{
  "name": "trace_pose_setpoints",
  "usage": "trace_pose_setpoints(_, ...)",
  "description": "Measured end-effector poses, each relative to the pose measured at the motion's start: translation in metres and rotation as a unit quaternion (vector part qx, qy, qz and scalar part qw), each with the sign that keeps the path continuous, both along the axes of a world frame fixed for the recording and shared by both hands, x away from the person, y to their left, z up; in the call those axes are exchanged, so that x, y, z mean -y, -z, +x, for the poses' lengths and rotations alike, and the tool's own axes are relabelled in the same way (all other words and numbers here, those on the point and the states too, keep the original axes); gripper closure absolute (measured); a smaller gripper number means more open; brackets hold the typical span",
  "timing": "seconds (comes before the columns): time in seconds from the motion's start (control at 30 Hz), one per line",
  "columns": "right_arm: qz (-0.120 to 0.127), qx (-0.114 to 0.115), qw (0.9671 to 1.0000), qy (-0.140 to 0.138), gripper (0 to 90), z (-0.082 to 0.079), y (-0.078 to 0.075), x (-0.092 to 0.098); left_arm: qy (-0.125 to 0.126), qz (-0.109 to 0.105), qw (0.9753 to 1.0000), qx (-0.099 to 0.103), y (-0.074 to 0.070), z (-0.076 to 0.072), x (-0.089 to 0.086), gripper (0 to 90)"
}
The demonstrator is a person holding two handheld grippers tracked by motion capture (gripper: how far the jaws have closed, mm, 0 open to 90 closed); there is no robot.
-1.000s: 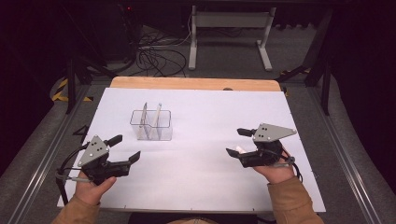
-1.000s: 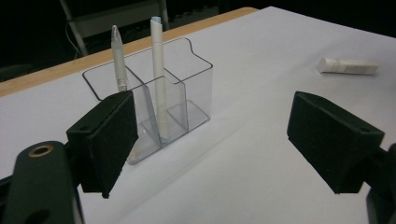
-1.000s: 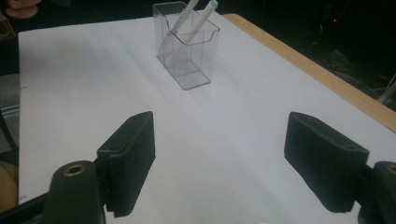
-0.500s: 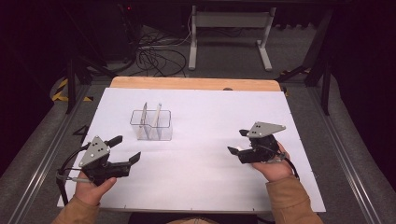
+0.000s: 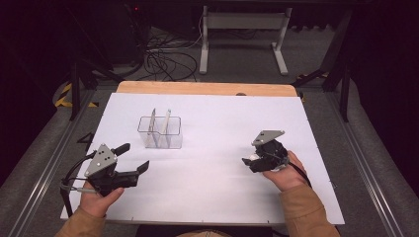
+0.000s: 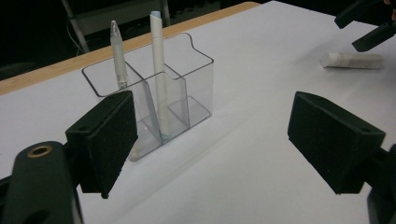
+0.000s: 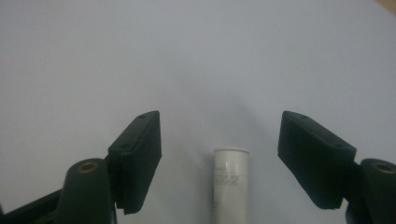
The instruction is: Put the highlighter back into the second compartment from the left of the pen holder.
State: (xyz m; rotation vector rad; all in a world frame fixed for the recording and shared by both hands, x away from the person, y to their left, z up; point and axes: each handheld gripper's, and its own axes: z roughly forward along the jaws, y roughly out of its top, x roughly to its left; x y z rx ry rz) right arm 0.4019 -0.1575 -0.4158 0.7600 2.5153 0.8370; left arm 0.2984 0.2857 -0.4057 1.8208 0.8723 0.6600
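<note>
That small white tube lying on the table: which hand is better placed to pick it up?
The right. Its hand-held gripper is open with the small white tube lying between its jaws; the left hand-held gripper is far off, facing the clear plastic holder.

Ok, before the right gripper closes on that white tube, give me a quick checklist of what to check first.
1. Right gripper open wide enough: ok, jaws spread on either side of the white tube.
2. Tube centred between the jaws: ok, it lies about midway, pointing along them.
3. Jaws low enough to grip: cannot tell, height above the white table is unclear.
4. Clear organizer upright with free space: ok, two pens stand in it and the near compartment looks open.
5. Left gripper out of the way: ok, open and well apart from the tube.
</note>
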Motion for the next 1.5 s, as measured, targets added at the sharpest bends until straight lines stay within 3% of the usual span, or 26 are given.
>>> trace_pose_setpoints(0.4, -0.050, -0.043, 0.9974, 0.029, 36.3, 0.013, 0.018, 0.000, 0.001, -0.001, 1.0000, 0.001, 0.000, 0.001, 0.001, 16.5)
trace_pose_setpoints(0.63, -0.059, -0.065, 0.9954, 0.036, 42.7, 0.017, 0.024, 0.002, 0.003, 0.000, 1.0000, 0.001, 0.000, 0.001, 0.002, 16.5)
trace_pose_setpoints(0.77, -0.066, -0.077, 0.9939, 0.041, 50.1, 0.019, 0.028, 0.002, 0.004, 0.000, 1.0000, 0.001, 0.000, 0.000, 0.002, 16.5)
trace_pose_setpoints(0.9, -0.076, -0.090, 0.9918, 0.049, 64.7, 0.020, 0.032, 0.003, 0.003, -0.001, 1.0000, 0.002, 0.000, 0.000, 0.002, 16.6)
trace_pose_setpoints(1.27, -0.092, -0.083, 0.9911, 0.049, 67.6, 0.018, 0.031, 0.000, 0.003, -0.002, 1.0000, 0.003, -0.001, 0.000, 0.002, 16.5)
trace_pose_setpoints(1.5, -0.077, -0.069, 0.9939, 0.040, 67.9, 0.012, 0.022, -0.002, 0.002, -0.003, 1.0000, 0.004, -0.001, 0.000, 0.001, 16.5)
